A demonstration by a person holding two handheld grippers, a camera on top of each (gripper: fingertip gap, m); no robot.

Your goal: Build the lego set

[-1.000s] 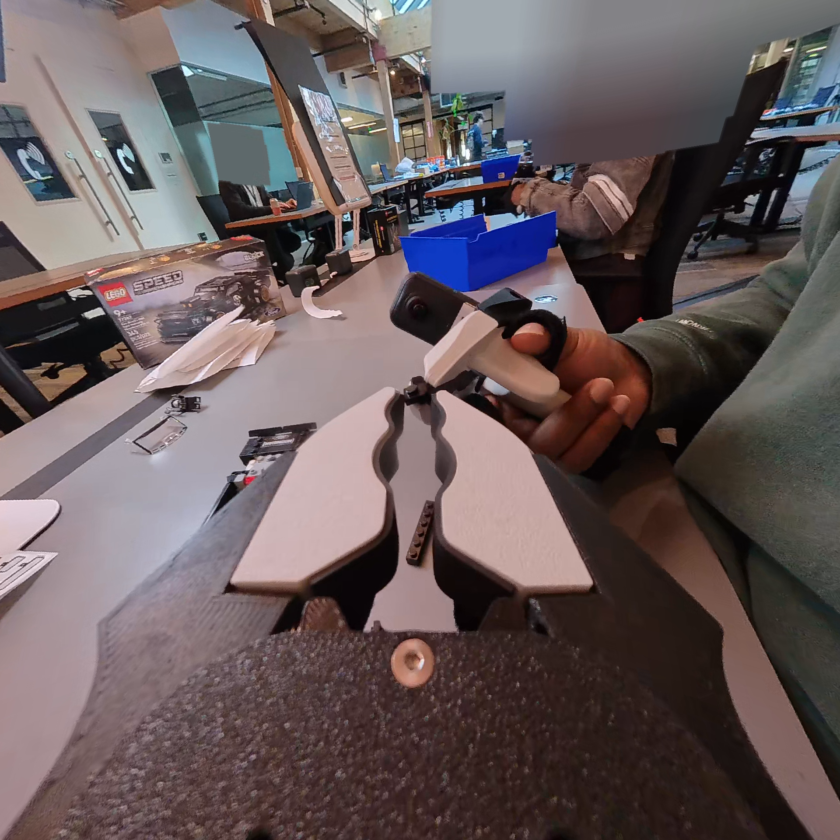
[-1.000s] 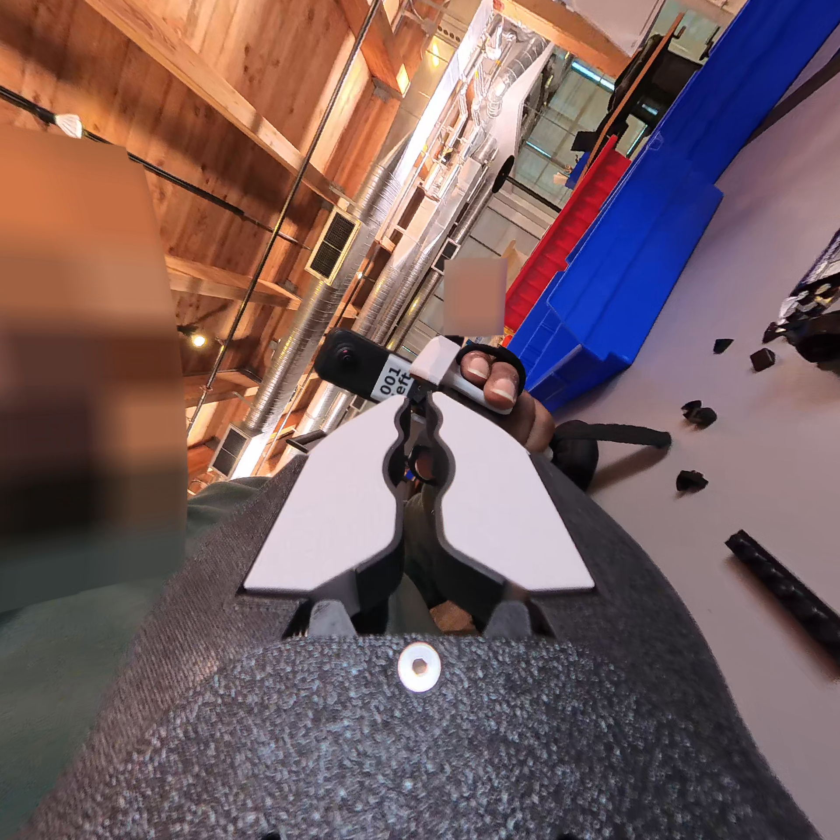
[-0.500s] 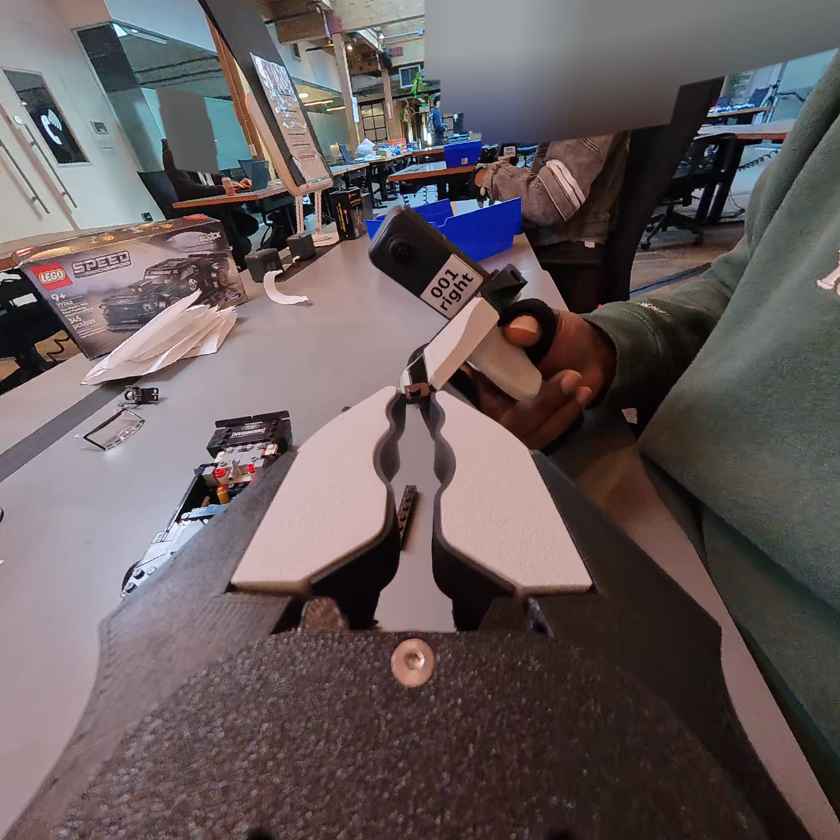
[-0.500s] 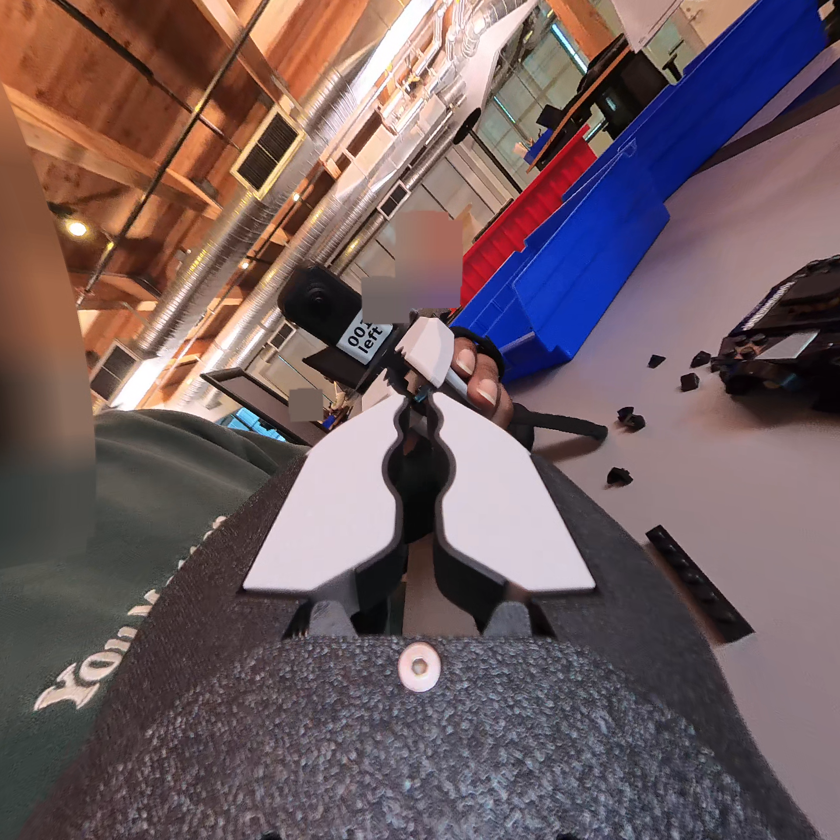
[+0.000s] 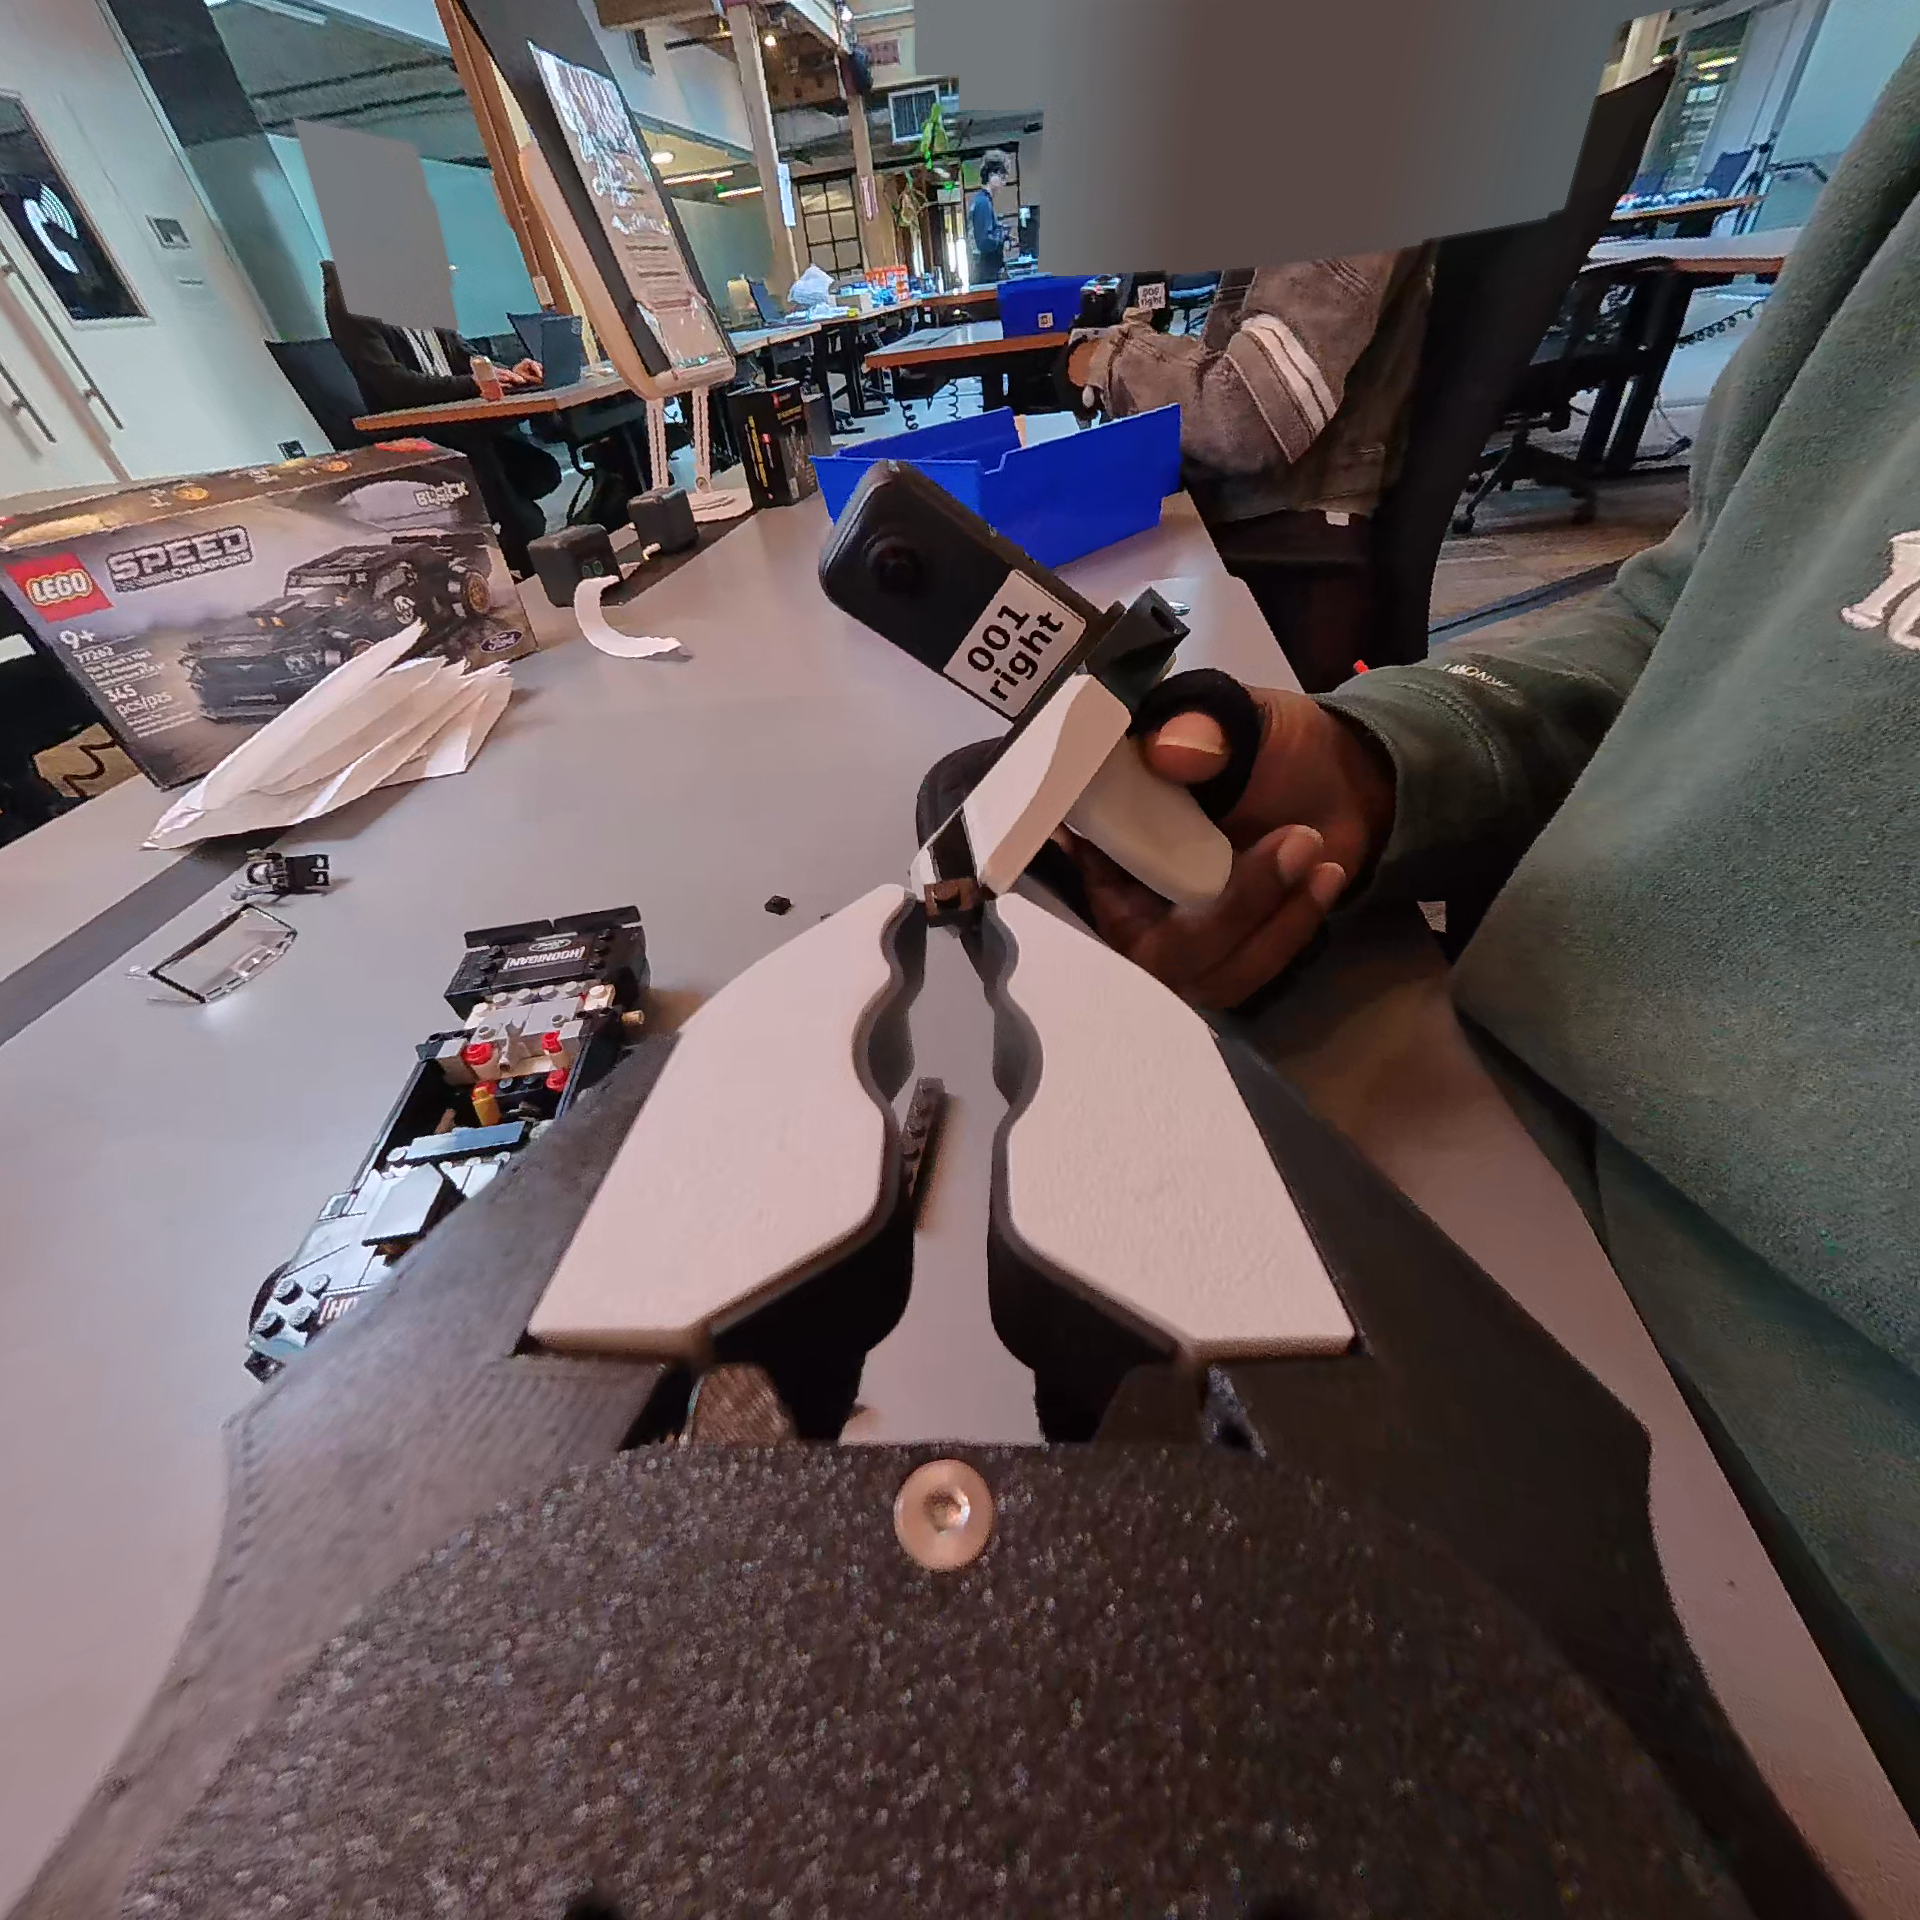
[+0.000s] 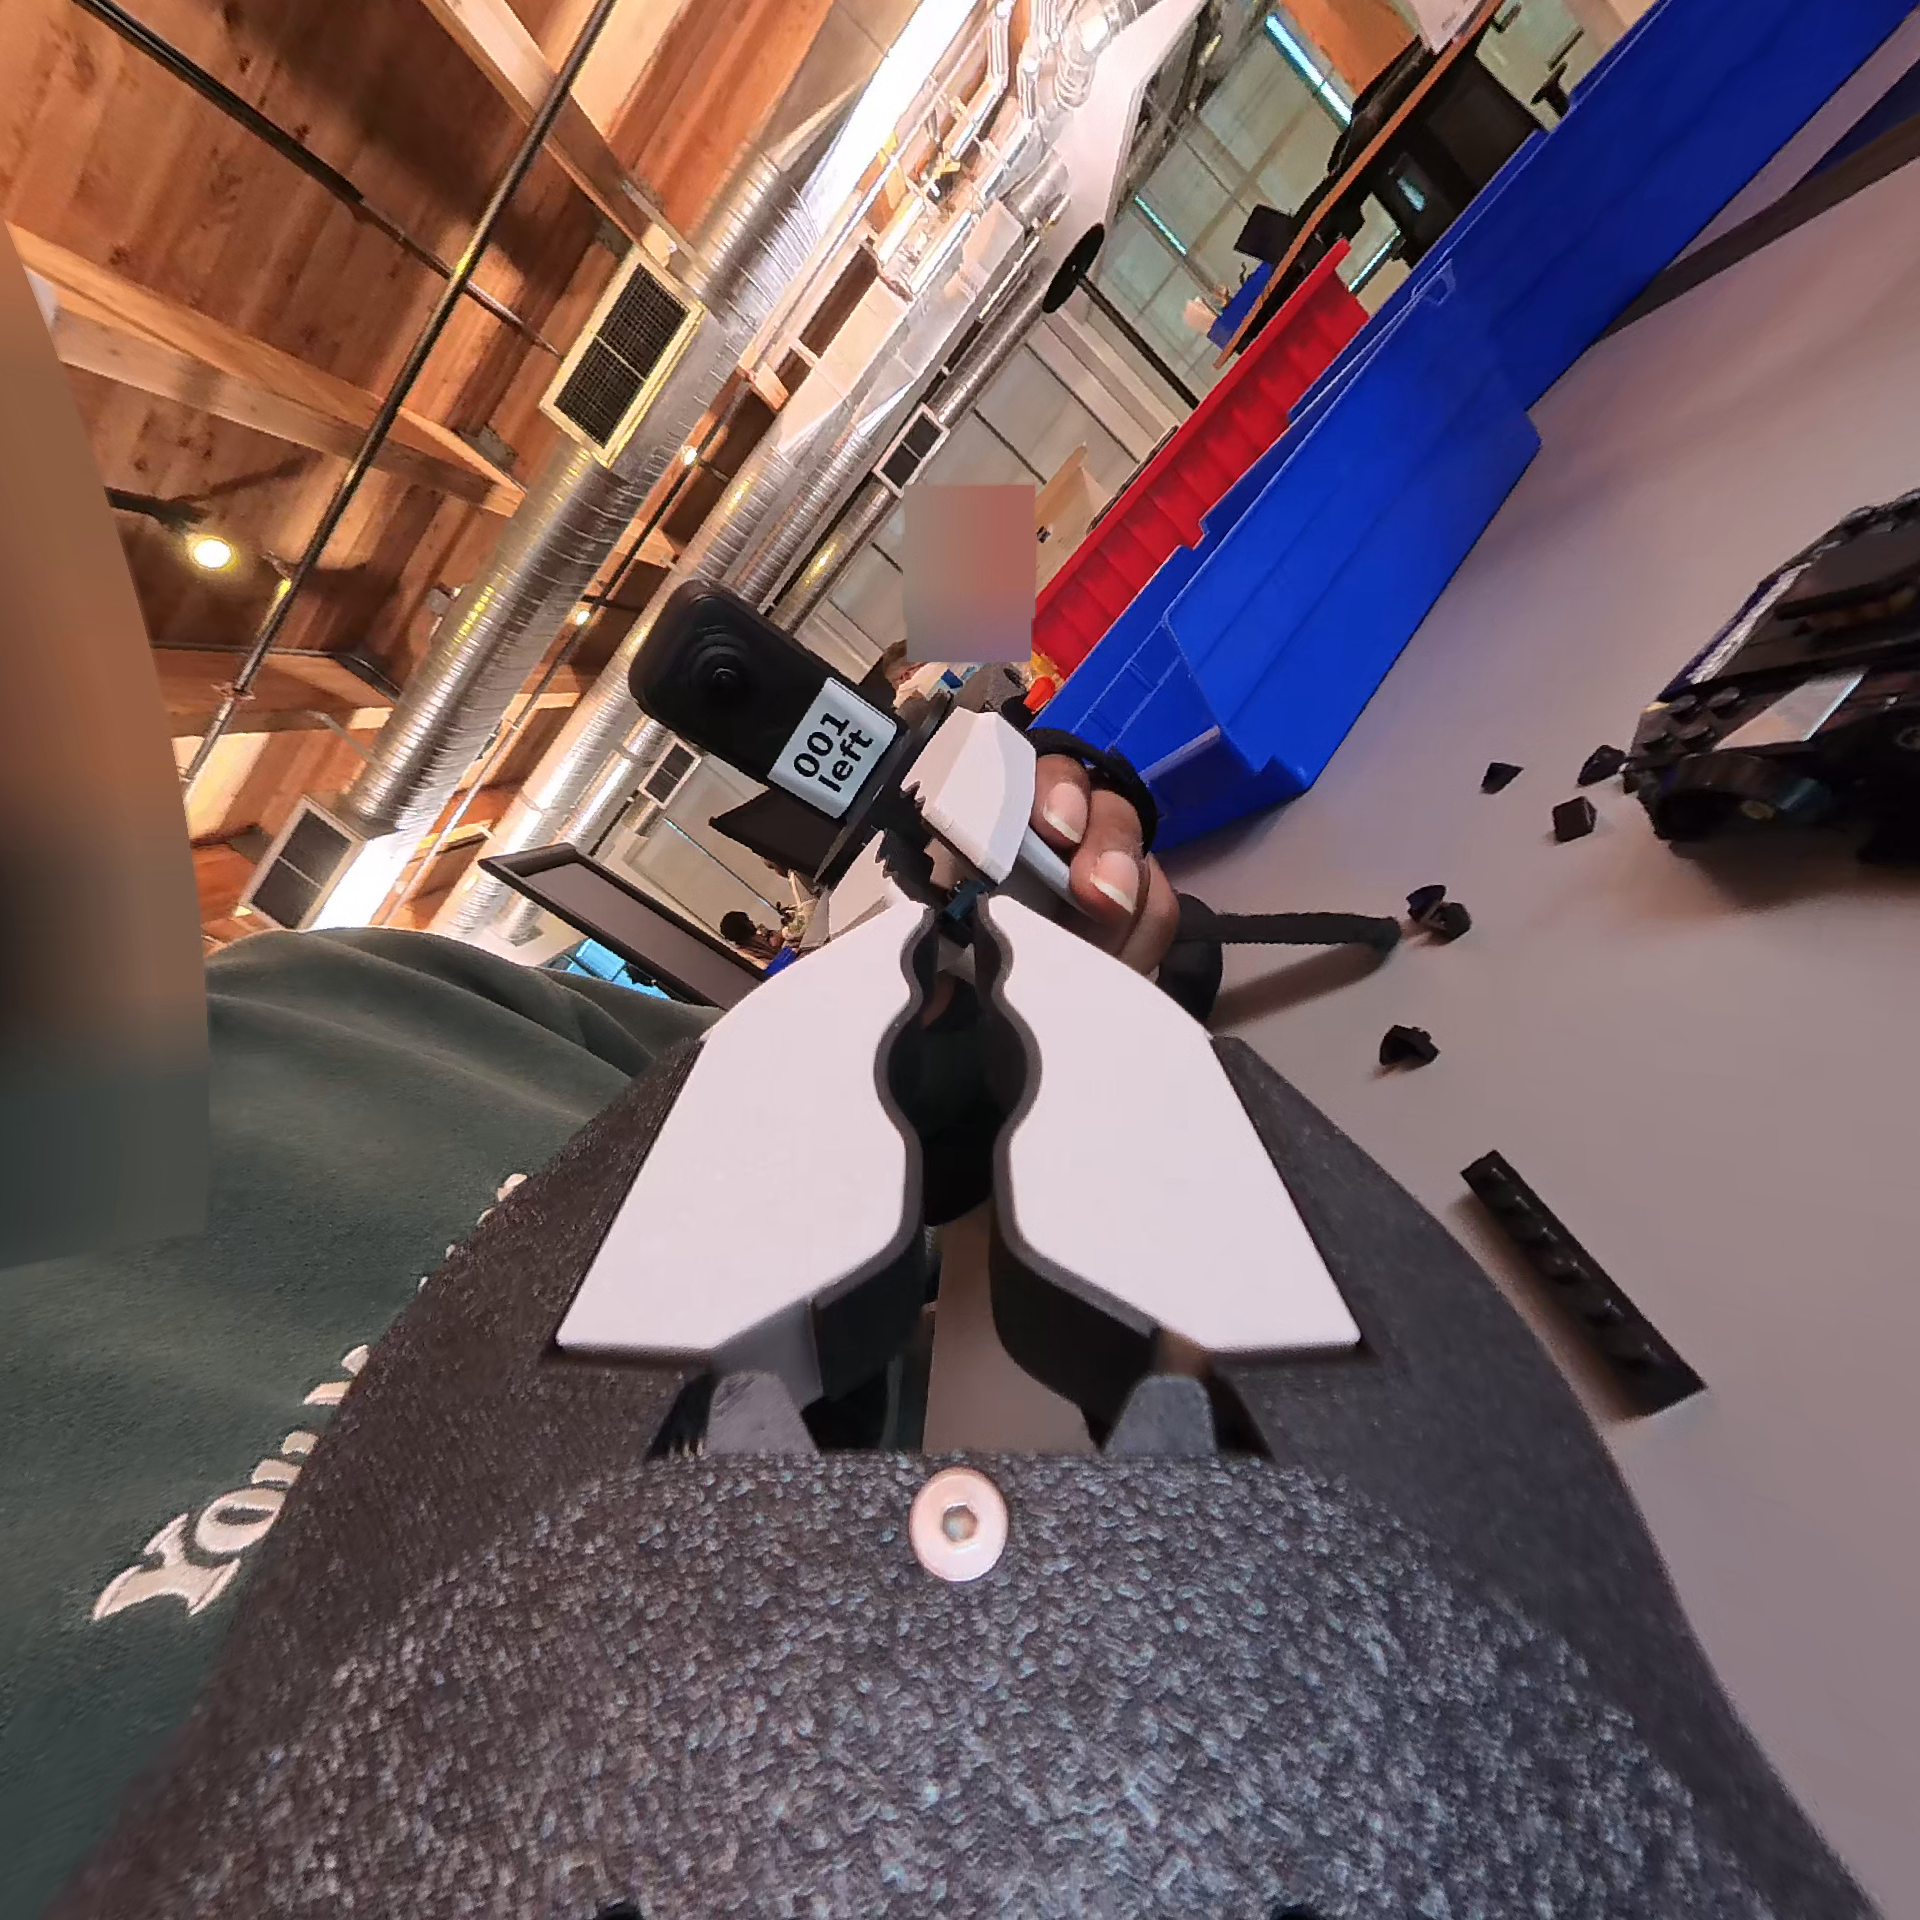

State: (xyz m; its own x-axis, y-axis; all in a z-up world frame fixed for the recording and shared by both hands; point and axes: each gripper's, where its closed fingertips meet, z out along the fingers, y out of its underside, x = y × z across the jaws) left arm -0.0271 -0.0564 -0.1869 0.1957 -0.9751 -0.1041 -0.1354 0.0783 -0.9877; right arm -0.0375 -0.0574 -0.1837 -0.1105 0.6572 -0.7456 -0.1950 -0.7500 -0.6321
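My left gripper [image 5: 951, 902] and my right gripper [image 6: 956, 912] meet tip to tip a little above the grey table [image 5: 727, 748]. Each has its jaws nearly closed on a small dark lego piece [image 5: 951, 896], which looks bluish in the right wrist view [image 6: 961, 908]. I cannot tell whether it is one piece or two. The right gripper [image 5: 940, 878] comes down from the upper right, and the left gripper [image 6: 940, 868] shows in the right wrist view. The partly built black car [image 5: 499, 1049] lies to the left, also seen in the right wrist view [image 6: 1808, 727]. A long black plate [image 5: 923, 1132] lies flat below my left fingers.
Loose small black pieces [image 6: 1434, 912] and the long plate [image 6: 1579, 1283] lie near the car. The set's box [image 5: 260, 603], white paper bags [image 5: 343, 727] and a clear windscreen piece [image 5: 223, 951] sit at the left. Blue bins [image 6: 1351, 582] stand behind. A green sleeve [image 5: 1714, 831] fills the right. Both grippers' tips are close together, under 4 cm apart. From either gripper's tips it is about 20 cm to the partly built black car [image 5: 499, 1049].
Both grippers stayed tip to tip on the small piece. The left view has swung so more of the car shows. The right view has tipped down toward the table.
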